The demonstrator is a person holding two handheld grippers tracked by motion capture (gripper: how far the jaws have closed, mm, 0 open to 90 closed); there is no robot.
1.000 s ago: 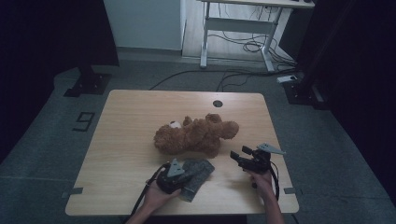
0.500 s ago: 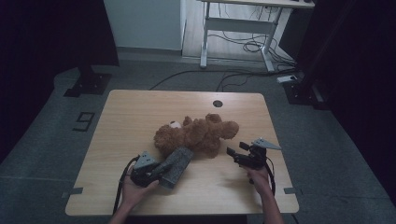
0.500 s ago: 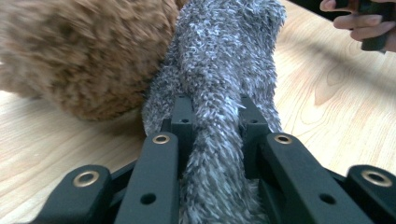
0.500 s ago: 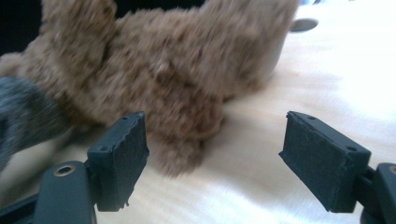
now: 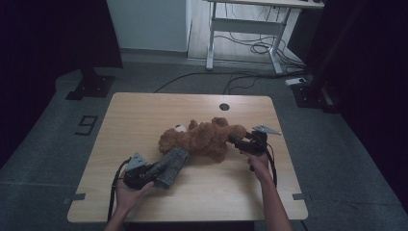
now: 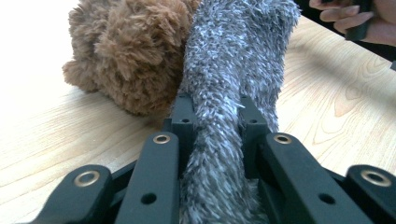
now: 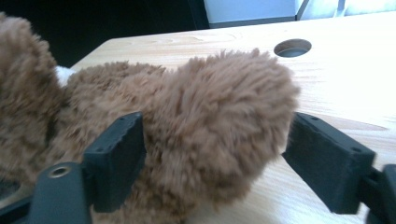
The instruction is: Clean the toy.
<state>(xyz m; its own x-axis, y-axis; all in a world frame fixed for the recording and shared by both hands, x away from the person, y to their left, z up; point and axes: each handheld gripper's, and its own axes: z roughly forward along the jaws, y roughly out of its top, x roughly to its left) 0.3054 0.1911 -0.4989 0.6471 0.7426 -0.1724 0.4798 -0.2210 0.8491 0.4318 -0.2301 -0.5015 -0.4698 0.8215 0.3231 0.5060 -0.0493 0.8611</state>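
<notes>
A brown teddy bear (image 5: 202,139) lies in the middle of the wooden table (image 5: 144,115). My left gripper (image 5: 156,172) is shut on a grey fuzzy piece of fabric (image 5: 171,163), whose far end touches the bear's left side. In the left gripper view the fabric (image 6: 233,70) runs up between the jaws of this gripper (image 6: 217,112), right beside the bear (image 6: 126,51). My right gripper (image 5: 239,140) is at the bear's right end. In the right gripper view its jaws (image 7: 212,130) stand open on either side of a rounded bear limb (image 7: 219,107), and the fur looks unsqueezed.
A round cable hole (image 5: 224,107) sits near the table's far edge, also seen as the hole (image 7: 293,47) in the right gripper view. Bare wood lies left and front of the bear. On the floor behind stand a white desk frame (image 5: 245,29) and loose cables (image 5: 250,48).
My left gripper has carried the grey fabric to the left, with its end staying by the bear. My right gripper has moved away from the front edge until its jaws flank the bear's limb.
</notes>
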